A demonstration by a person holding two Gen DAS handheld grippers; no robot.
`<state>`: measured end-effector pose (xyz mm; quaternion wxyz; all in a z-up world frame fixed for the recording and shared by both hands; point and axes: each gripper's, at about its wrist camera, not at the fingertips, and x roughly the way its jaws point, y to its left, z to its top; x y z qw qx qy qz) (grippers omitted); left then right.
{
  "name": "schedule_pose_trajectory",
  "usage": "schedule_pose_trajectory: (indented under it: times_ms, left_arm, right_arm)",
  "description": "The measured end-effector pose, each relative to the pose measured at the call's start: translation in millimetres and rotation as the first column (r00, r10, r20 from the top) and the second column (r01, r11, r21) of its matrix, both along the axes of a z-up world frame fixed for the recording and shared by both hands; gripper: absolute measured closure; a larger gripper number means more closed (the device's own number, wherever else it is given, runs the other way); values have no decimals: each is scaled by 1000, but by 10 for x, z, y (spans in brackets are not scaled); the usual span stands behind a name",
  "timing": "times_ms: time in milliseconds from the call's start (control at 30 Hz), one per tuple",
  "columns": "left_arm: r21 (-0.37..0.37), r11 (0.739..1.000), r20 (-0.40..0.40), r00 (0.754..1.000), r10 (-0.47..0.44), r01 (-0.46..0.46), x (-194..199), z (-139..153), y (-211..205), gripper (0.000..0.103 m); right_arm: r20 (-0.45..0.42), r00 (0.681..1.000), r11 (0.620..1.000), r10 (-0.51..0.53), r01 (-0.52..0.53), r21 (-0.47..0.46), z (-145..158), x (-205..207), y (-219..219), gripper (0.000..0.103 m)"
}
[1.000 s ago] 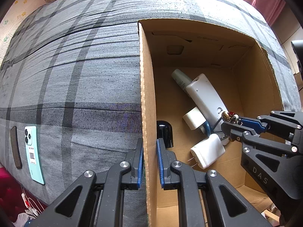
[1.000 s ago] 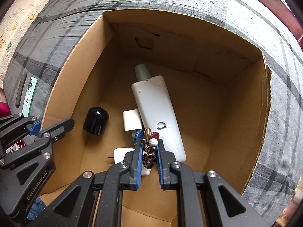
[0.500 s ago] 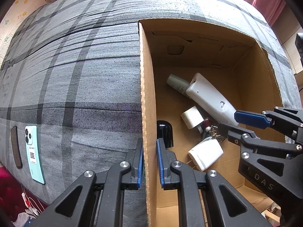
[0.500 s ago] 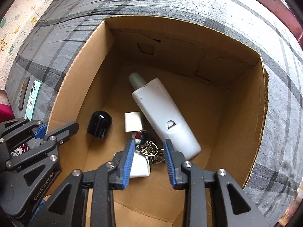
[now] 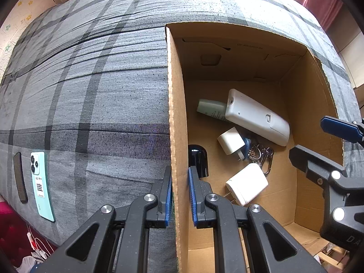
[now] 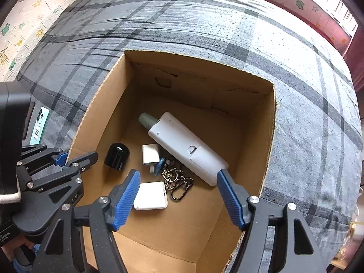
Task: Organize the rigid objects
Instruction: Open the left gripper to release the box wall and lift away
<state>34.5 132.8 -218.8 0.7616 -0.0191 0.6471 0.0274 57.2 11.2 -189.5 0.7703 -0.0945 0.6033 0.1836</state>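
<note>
Right gripper [image 6: 177, 195] fingers just spread, keychain [image 6: 176, 179] released; left gripper [image 5: 179, 195] fingers pinched on cardboard box [image 5: 176, 104] wall. Box risked being tipped if wall tugged.

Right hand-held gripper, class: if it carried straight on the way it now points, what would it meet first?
Most likely the keychain on the floor of the cardboard box, beside the white charger. The right hand-held gripper hangs open above them; depth is uncertain.

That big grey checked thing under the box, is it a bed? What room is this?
Probably a bedroom, maybe a child's. The cardboard box sits on a wide grey plaid bedcover with soft creases, the wallpaper has little cartoon animals, and a mint-green phone lies on the cover.
</note>
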Motion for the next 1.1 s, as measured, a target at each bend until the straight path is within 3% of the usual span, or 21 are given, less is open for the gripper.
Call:
schedule_pose_trajectory:
  times_ms: [367, 900, 967, 1033, 1100]
  left_arm:
    - [10, 1000, -2, 1000, -1, 1, 5, -2, -20, 89]
    - [36, 999, -11, 1000, -22, 22, -29, 28, -67, 86]
    - [56, 998, -10, 1000, -15, 16, -38, 44, -66, 77]
    - [58, 998, -1, 1000, 3, -3, -56, 82, -37, 44]
    - [55, 998, 7, 1000, 16, -16, -75, 125, -9, 24]
  right_arm:
    - [20, 996, 996, -86, 86, -9, 215, -94, -263, 1]
    - [-17, 982, 982, -188, 189, 7, 316, -176, -508, 0]
    - [-13, 982, 982, -188, 188, 4, 321, -195, -505, 0]
    - [-4, 981, 981, -192, 192, 3, 342, -210, -512, 0]
    - [1, 979, 979, -202, 202, 1, 370, -221, -533, 0]
